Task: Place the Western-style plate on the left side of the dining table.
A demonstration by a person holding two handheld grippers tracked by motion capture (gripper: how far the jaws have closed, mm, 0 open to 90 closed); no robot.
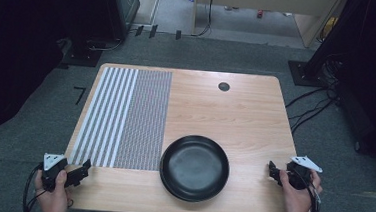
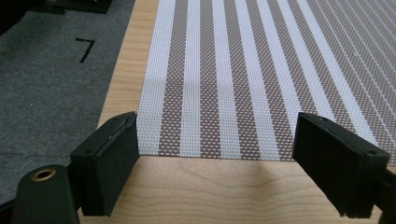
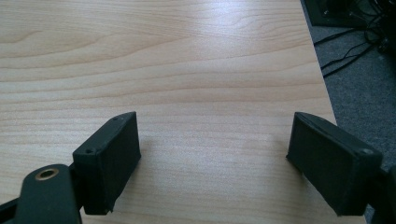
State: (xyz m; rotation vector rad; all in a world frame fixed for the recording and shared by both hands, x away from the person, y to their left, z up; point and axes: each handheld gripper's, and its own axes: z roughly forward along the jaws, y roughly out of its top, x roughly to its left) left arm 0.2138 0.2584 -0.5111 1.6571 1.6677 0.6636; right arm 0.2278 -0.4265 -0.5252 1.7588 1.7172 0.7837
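Cut off: the person's forearms run out at the bottom edge of the high view; the table's near edge is partly out of frame.
Left gripper [image 1: 82, 169]: jaws wide, nothing between them, at the table's near-left corner, just short of the striped placemat [image 2: 243, 74].
Right gripper [image 1: 271, 171]: jaws wide and empty, over bare wood at the table's right edge.
Black plate [image 1: 194, 167]: near the front, between the two grippers, touching the placemat's right edge.
Surface: light wooden table [image 1: 235, 114] with a dark round grommet [image 1: 223, 86] near the far edge.
Room: grey carpet [image 1: 34, 125], cables [image 1: 311, 107] on the right, dark surroundings.
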